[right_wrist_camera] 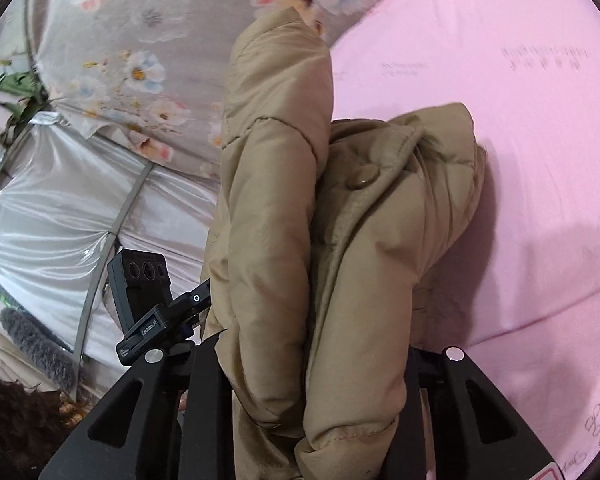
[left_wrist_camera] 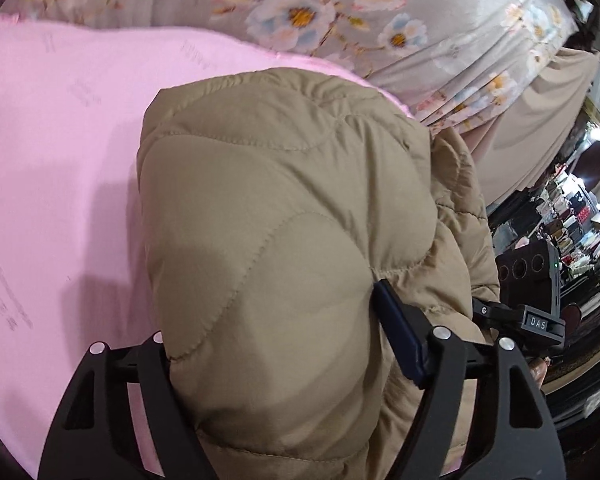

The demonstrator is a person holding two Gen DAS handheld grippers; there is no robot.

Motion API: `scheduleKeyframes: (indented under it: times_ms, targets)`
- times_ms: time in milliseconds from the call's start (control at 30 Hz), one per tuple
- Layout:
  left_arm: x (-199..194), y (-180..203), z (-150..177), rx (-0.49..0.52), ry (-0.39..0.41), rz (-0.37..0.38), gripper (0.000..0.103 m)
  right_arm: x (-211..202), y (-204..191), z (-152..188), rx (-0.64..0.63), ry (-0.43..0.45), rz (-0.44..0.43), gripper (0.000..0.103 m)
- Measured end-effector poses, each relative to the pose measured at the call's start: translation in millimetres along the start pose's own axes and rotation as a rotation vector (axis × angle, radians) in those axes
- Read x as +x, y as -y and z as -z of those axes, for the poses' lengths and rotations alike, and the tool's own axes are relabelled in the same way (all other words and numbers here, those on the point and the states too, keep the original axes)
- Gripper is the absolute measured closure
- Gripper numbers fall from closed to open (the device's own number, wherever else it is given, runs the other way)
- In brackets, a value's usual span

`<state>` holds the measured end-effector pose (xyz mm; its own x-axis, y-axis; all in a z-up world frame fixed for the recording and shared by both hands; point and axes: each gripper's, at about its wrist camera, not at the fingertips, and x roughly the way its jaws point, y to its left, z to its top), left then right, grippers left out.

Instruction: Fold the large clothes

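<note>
A tan quilted puffer jacket is bunched up over a pink sheet, near the edge where it meets a floral bedspread. The left gripper pinches a thick padded fold of the jacket between its black fingers. The right gripper clamps another bundle of the jacket, with a snap button on the placket showing above it. A small black camera unit sits left of the right gripper.
</note>
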<state>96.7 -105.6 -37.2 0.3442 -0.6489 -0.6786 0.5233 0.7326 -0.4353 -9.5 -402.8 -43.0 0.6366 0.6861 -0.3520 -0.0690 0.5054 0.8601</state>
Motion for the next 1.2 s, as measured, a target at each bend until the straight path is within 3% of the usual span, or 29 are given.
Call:
scheduleKeyframes:
  times_ms: [467, 667, 967, 1200]
  targets:
    - [-123.2, 85.1, -68.7, 0.245, 0.312, -0.004, 0.031, -65.6, -155.0, -45.8, -0.357, 0.206, -0.032, 0.076]
    - [-164.7, 106.0, -95.2, 0.311, 0.433, -0.023, 0.031, -70.8, -209.7, -67.5, -0.461, 0.258, -0.053, 0.076]
    - [-205.4, 113.7, -129.3, 0.38, 0.56, -0.051, 0.031, -71.2, -258.5, -93.2, -0.566, 0.306, -0.084, 0.076]
    - [-207.5, 102.9, -154.5, 0.386, 0.581, -0.082, 0.031, -48.9, -263.0, -120.0, -0.566, 0.302, -0.073, 0.076]
